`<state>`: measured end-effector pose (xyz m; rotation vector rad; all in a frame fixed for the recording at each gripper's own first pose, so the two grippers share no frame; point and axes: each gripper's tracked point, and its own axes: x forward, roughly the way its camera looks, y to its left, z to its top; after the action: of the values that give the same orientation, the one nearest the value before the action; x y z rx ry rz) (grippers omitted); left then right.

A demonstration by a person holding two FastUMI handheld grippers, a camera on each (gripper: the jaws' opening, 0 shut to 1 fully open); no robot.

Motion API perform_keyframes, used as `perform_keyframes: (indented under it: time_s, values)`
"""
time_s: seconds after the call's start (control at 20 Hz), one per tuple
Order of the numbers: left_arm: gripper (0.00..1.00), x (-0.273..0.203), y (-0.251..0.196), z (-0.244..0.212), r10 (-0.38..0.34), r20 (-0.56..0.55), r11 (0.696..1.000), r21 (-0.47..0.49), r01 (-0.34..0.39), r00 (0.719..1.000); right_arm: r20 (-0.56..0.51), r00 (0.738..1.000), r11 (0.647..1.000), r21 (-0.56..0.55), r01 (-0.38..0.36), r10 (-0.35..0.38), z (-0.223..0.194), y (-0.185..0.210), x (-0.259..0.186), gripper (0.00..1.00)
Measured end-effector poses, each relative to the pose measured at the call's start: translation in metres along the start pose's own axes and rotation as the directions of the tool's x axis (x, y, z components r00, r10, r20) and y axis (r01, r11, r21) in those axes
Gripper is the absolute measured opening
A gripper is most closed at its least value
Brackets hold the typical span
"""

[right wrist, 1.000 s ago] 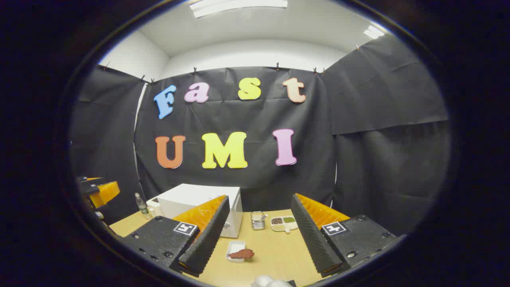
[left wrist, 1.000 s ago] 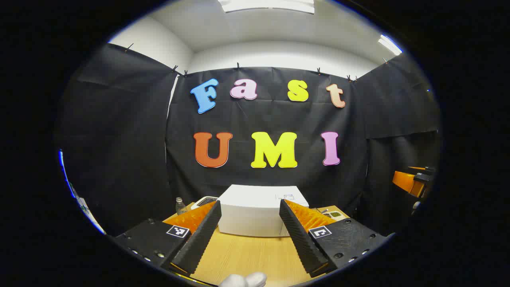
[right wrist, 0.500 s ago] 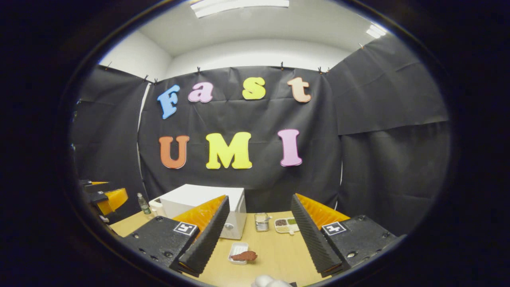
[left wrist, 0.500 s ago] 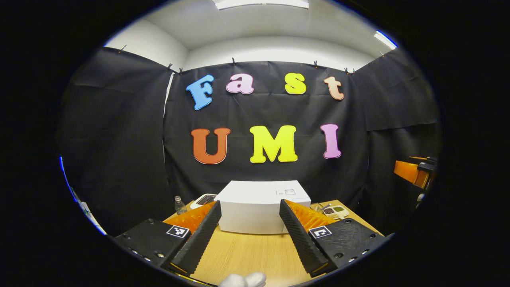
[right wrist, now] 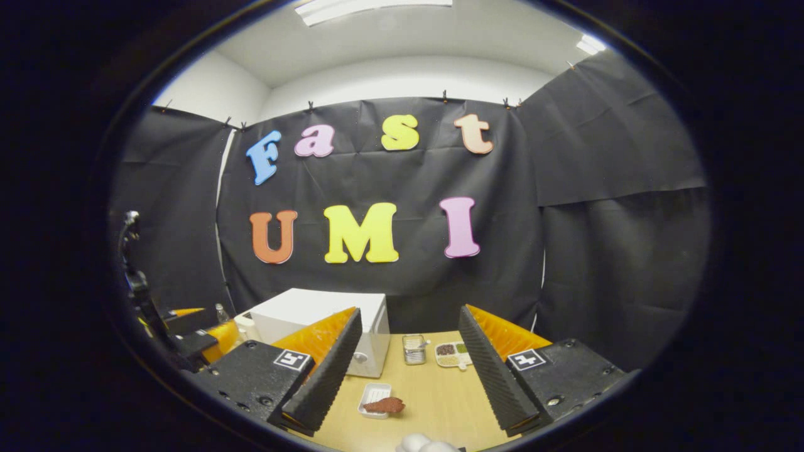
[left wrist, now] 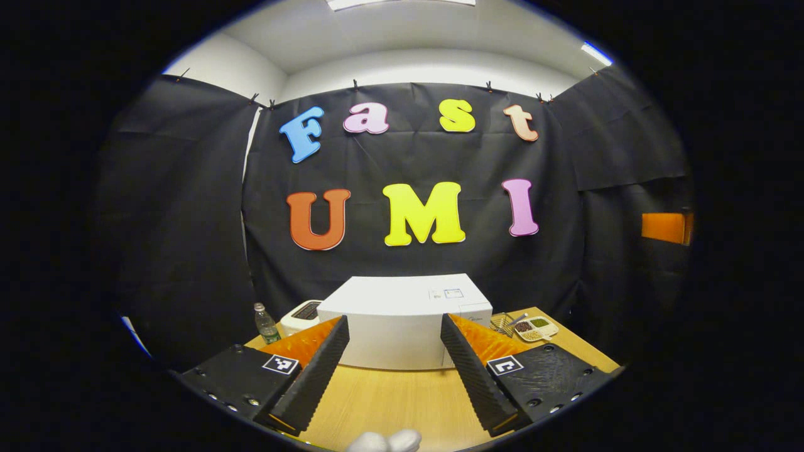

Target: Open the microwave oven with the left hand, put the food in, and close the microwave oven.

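1. Low in the middle of the left gripper view sat the microwave (left wrist: pixel 402 320), white, door shut, on the table (left wrist: pixel 389 402), framed between my left tongs (left wrist: pixel 392 364).
2. My left tongs were spread wide and held nothing; they were well short of the oven, with bare table between.
3. My right tongs (right wrist: pixel 408 361) were likewise spread and empty in the right gripper view.
4. Near the bottom centre of that view lay the food (right wrist: pixel 384 405), a brown piece on a small white tray (right wrist: pixel 370 398), just in front of the microwave's right corner.
5. I judged the step in hand to be the reach for the door, with nothing of the task done yet.
6. To do it well, I meant to bring the left tongs in level toward the door's opening edge, which I could not make out clearly from there.
7. I meant to keep the right tongs back by the tray, clear of the door's swing.
8. A bottle (left wrist: pixel 264 322) stood at lower left, beside the oven.
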<state>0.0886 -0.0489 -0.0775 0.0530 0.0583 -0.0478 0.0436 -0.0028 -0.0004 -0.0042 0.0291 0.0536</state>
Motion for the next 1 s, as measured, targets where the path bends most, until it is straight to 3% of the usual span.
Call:
perform_keyframes:
  time_s: [0.3, 0.35, 0.4, 0.65, 0.75, 0.85, 1.0]
  values:
    - [0.94, 0.086, -0.060, -0.066, -0.051, -0.031, 0.999, -0.019, 0.050, 0.998, -0.003, 1.000, 0.997, -0.072, 0.000, 0.000, 0.001, -0.023, 0.016, 0.99]
    - [0.84, 0.100, -0.065, -0.078, -0.048, -0.032, 0.999, -0.010, 0.047, 0.998, -0.009, 1.000, 0.996, -0.085, 0.007, -0.008, 0.000, -0.028, 0.019, 0.99]
    - [0.95, 0.116, -0.070, -0.089, -0.055, -0.041, 0.998, -0.011, 0.054, 0.998, -0.018, 1.000, 0.996, -0.091, 0.017, -0.019, -0.003, -0.033, 0.022, 0.99]
    - [0.96, 0.184, -0.085, -0.148, -0.060, -0.121, 0.997, -0.051, 0.055, 0.991, -0.088, 0.993, 0.991, -0.114, 0.070, -0.080, -0.023, -0.062, 0.030, 0.99]
    - [0.96, 0.200, -0.088, -0.161, -0.060, -0.133, 0.997, -0.047, 0.054, 0.989, -0.109, 0.990, 0.990, -0.115, 0.079, -0.091, -0.030, -0.068, 0.033, 0.99]
    - [0.89, 0.208, -0.084, -0.168, -0.052, -0.138, 0.998, -0.048, 0.046, 0.989, -0.128, 0.987, 0.989, -0.125, 0.077, -0.093, -0.035, -0.071, 0.036, 0.99]
    - [0.89, 0.211, -0.087, -0.170, -0.055, -0.134, 0.997, -0.053, 0.048, 0.989, -0.138, 0.987, 0.989, -0.128, 0.070, -0.088, -0.037, -0.072, 0.041, 0.99]
